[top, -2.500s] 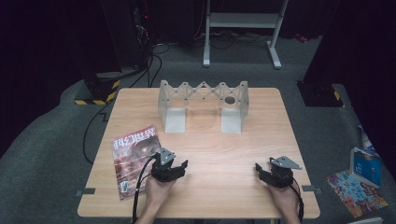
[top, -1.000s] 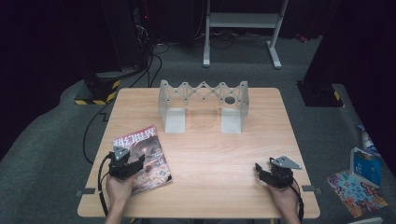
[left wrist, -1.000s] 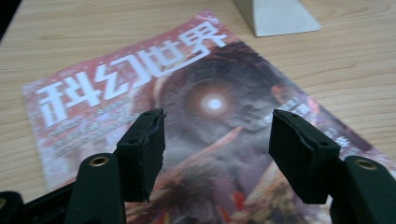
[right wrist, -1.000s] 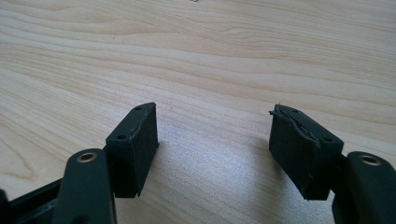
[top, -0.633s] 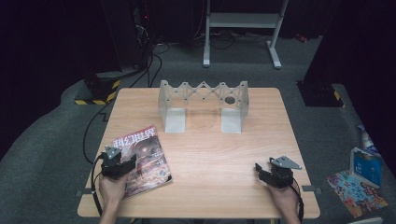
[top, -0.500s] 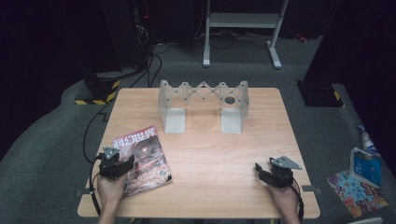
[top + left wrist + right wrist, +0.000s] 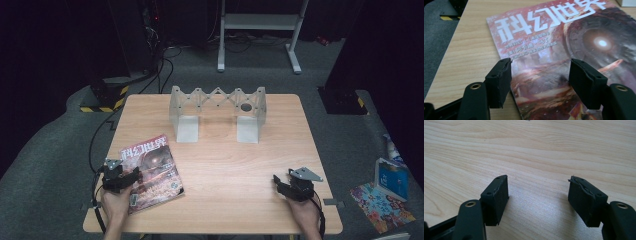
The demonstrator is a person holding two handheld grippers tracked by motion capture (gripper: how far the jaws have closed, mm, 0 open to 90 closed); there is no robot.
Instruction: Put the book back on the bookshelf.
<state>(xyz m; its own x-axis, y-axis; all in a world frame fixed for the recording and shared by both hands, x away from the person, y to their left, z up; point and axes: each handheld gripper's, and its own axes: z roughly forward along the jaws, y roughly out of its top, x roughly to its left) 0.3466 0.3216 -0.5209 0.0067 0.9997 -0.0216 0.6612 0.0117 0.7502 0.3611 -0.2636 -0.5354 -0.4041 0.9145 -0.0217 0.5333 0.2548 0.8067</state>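
Dark room, wooden table [image 7: 220, 165]. Magazine [image 7: 150, 170] flat at table's 8 o'clock. Left gripper [image 7: 125, 179] over its near-left edge, jaws wide and just widened, nothing pinched. Right gripper [image 7: 281, 182] at 4 o'clock, jaws wide, empty.

Light wooden table [image 7: 220, 165] bearing a magazine [image 7: 152, 170] and, seemingly, a grey folding rack [image 7: 217, 112].

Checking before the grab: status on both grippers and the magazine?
Left gripper open, over magazine corner. Right gripper open, nothing between jaws. Nothing in the way.
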